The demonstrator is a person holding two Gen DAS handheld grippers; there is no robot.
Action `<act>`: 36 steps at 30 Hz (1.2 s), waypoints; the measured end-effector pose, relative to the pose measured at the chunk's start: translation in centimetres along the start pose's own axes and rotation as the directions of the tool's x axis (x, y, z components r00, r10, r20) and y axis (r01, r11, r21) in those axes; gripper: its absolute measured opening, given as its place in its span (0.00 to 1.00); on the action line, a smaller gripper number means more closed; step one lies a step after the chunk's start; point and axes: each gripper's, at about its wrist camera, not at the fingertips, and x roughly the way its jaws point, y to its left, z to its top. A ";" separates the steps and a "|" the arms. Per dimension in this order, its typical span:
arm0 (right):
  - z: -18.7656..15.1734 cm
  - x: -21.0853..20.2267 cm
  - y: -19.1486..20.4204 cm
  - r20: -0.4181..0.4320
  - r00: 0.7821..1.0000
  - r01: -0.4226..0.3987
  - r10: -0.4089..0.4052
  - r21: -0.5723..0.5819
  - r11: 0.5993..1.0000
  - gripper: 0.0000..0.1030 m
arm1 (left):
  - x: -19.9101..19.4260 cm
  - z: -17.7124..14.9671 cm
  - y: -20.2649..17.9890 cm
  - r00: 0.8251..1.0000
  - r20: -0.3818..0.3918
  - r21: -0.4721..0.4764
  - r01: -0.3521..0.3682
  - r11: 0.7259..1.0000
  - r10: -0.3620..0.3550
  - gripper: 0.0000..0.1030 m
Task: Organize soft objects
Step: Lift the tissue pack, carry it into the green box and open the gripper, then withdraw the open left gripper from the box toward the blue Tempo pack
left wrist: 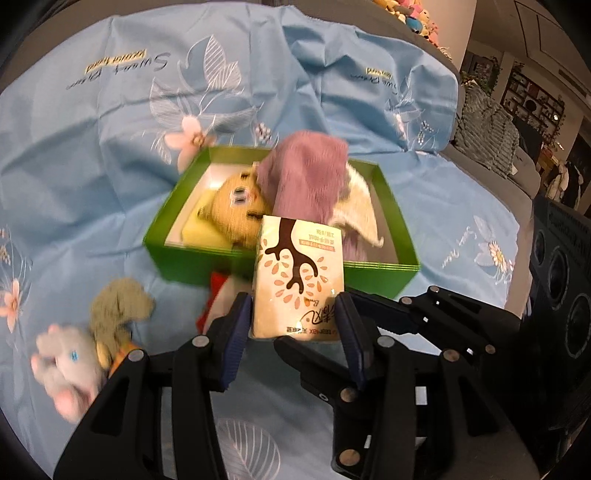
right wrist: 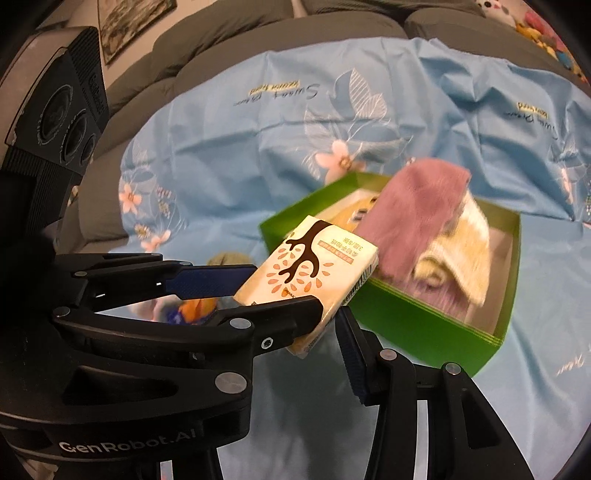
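Note:
My left gripper (left wrist: 293,314) is shut on a cream tissue pack (left wrist: 297,280) printed with a brown tree, held above the near wall of a green box (left wrist: 184,254). The box holds a yellow plush (left wrist: 232,210), a purple towel (left wrist: 306,177) and a cream cloth (left wrist: 360,210). In the right wrist view the left gripper (right wrist: 258,291) crosses from the left with the pack (right wrist: 314,264) in front of the box (right wrist: 424,321). Of my right gripper only the right finger (right wrist: 354,362) shows, just below the pack; the other is hidden behind the left gripper.
A blue floral sheet (left wrist: 92,155) covers the surface. A grey-pink plush (left wrist: 66,365) and an olive plush (left wrist: 118,310) lie at the left; something red (left wrist: 214,299) lies by the box. A black speaker (right wrist: 62,110) stands at the left, a grey sofa (right wrist: 258,33) behind.

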 end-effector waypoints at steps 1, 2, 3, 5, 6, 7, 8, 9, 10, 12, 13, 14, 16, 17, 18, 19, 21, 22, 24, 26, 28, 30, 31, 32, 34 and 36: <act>0.5 0.1 -0.4 0.011 1.000 0.003 -0.004 0.003 1.000 0.48 | 0.1 0.7 -0.1 1.000 0.010 0.007 -0.002 1.000 0.002 0.44; 0.9 0.1 -0.6 0.020 1.000 0.007 -0.007 0.003 1.000 0.48 | 0.2 1.3 -0.3 1.000 0.019 0.016 -0.005 1.000 0.005 0.44; 1.5 0.1 -1.0 0.033 0.999 0.013 -0.013 0.002 1.000 0.48 | 0.3 1.8 -0.4 1.000 0.026 0.021 -0.007 1.000 0.007 0.44; 2.3 0.3 -1.7 0.048 0.999 0.021 -0.021 0.003 1.000 0.48 | 0.6 3.1 -0.5 0.999 0.040 0.029 -0.007 1.000 0.006 0.44; 3.0 0.5 -2.1 0.057 0.998 0.026 -0.027 0.005 1.000 0.48 | 0.9 3.8 -0.5 0.999 0.047 0.031 -0.003 1.000 0.002 0.44; 3.4 0.6 -2.5 0.064 0.998 0.029 -0.030 0.009 1.000 0.48 | 1.1 4.4 -0.4 0.999 0.050 0.029 0.000 1.000 -0.002 0.44; 3.8 0.7 -2.8 0.068 0.997 0.030 -0.030 0.014 0.999 0.48 | 1.5 5.1 -0.3 0.999 0.051 0.026 0.005 1.000 -0.006 0.44; 4.3 1.0 -3.3 0.073 0.997 0.029 -0.031 0.020 0.999 0.48 | 1.7 5.7 -0.2 0.999 0.052 0.023 0.009 1.000 -0.010 0.44; 4.7 1.1 -3.7 0.079 0.996 0.029 -0.031 0.028 0.999 0.48 | 2.0 6.2 -0.1 0.999 0.052 0.021 0.013 1.000 -0.014 0.44; 5.5 1.8 -4.6 0.082 0.996 0.026 -0.029 0.040 0.999 0.48 | 2.7 7.0 -0.1 0.999 0.045 0.021 0.011 1.000 -0.012 0.44; 5.8 2.2 -5.1 0.081 0.996 0.024 -0.028 0.046 0.999 0.48 | 3.1 7.4 0.1 0.999 0.041 0.020 0.011 1.000 -0.012 0.44; 5.9 2.5 -5.3 0.078 0.997 0.025 -0.029 0.049 0.999 0.48 | 3.7 7.7 0.3 0.999 0.032 0.015 0.015 1.000 -0.016 0.44; 6.3 3.5 -6.0 0.060 0.998 0.032 -0.035 0.052 0.998 0.48 | 4.8 8.1 0.8 1.000 0.014 -0.001 0.028 1.000 -0.028 0.44; 6.4 4.0 -6.2 0.051 0.998 0.036 -0.039 0.053 0.998 0.48 | 5.5 8.3 1.1 0.999 0.003 -0.014 0.033 0.999 -0.033 0.44; 6.4 4.6 -6.5 0.038 0.998 0.042 -0.044 0.053 0.998 0.48 | 6.0 8.4 1.3 0.999 -0.006 -0.024 0.035 0.999 -0.035 0.45; 6.5 5.1 -6.7 0.027 0.999 0.046 -0.048 0.051 0.998 0.48 | 6.7 8.5 1.6 0.999 -0.018 -0.039 0.040 0.998 -0.041 0.45; 6.5 6.1 -7.2 0.003 0.998 0.061 -0.061 0.056 0.997 0.48 | 7.5 8.6 2.1 0.998 -0.035 -0.077 0.044 0.996 -0.047 0.49; 6.5 6.4 -7.4 -0.006 0.998 0.063 -0.063 0.061 0.996 0.48 | 8.0 8.5 2.3 0.998 -0.051 -0.093 0.041 0.995 -0.046 0.53; 6.5 7.1 -7.8 -0.027 0.997 0.075 -0.073 0.073 0.995 0.48 | 8.6 8.3 2.6 0.997 -0.071 -0.103 0.028 0.994 -0.035 0.65; 6.3 7.4 -7.9 -0.042 0.995 0.093 -0.090 0.069 0.993 0.55 | 8.9 7.8 3.0 0.996 -0.084 -0.113 0.009 0.994 -0.019 0.74; 6.0 7.4 -7.9 -0.057 0.992 0.116 -0.113 0.058 0.992 0.59 | 8.7 7.4 3.5 0.996 -0.087 -0.127 0.005 0.992 -0.016 0.77; 5.7 7.0 -7.7 -0.060 0.990 0.134 -0.131 0.041 0.990 0.59 | 8.0 7.0 3.9 0.997 -0.080 -0.131 -0.014 0.991 0.003 0.78; 5.5 6.7 -7.5 -0.059 0.988 0.147 -0.145 0.032 0.989 0.59 | 7.7 6.8 4.1 0.997 -0.079 -0.132 -0.020 0.991 0.009 0.79; 5.3 6.2 -7.4 -0.059 0.986 0.157 -0.156 0.026 0.987 0.59 | 7.2 6.6 4.3 0.997 -0.077 -0.135 -0.018 0.991 0.008 0.80; 4.7 5.3 -7.2 -0.057 0.983 0.174 -0.173 0.019 0.985 0.60 | 6.4 6.1 4.6 0.997 -0.074 -0.136 -0.023 0.990 0.013 0.80; 4.1 4.2 -7.1 -0.051 0.979 0.199 -0.198 0.015 0.980 0.62 | 5.4 5.4 4.9 0.997 -0.074 -0.138 -0.038 0.990 0.028 0.80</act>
